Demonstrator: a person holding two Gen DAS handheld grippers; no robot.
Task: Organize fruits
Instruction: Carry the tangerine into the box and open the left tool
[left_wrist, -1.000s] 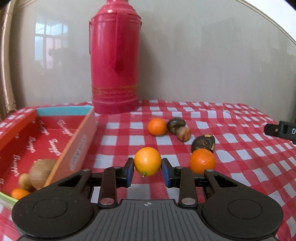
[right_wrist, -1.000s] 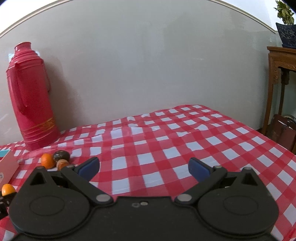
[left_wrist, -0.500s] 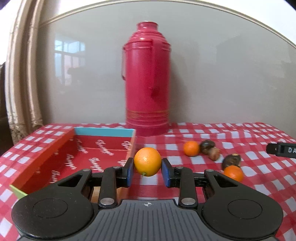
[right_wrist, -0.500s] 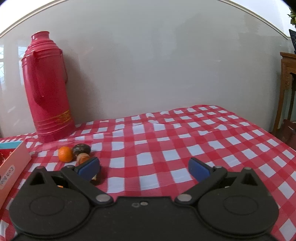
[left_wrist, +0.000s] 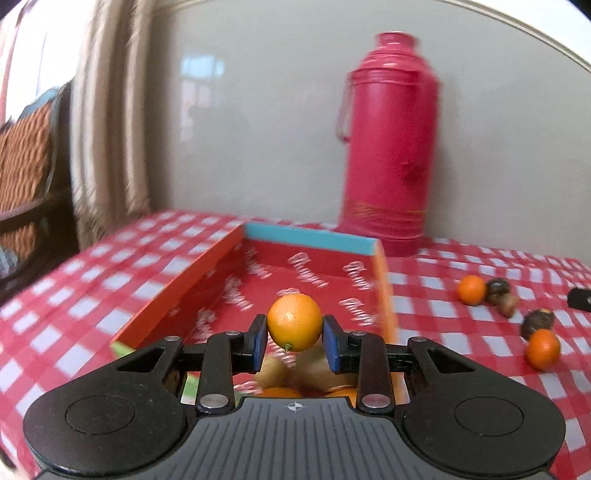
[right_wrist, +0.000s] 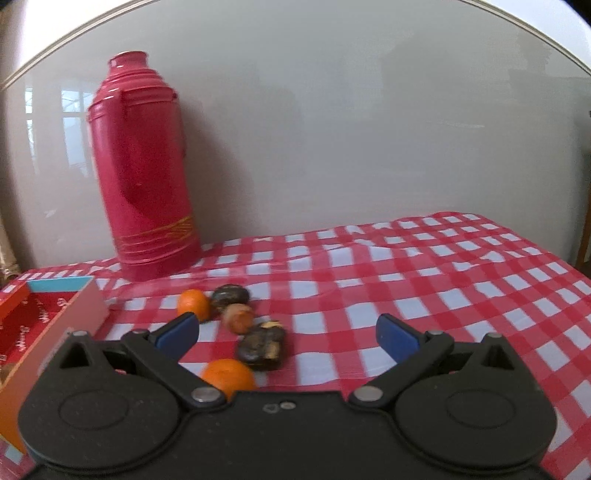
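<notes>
Thermos: glossy hard shell, prob. plastic or enamelled metal, gold bands, window glare on it. 
Tablecloth: red/white check w/ slight sheen, creased at far side; looks like oilcloth. 
Box: printed card, smooth, semi-gloss inside. 
Held orange: pitted, waxy skin. 
Dark fruits: dull, rough, patchy skin. 
Left gripper: matt black plastic, ribbed body, metal pivot pins. Its pads: smooth, blue. 
Wall: smooth, faintly reflective.
</notes>
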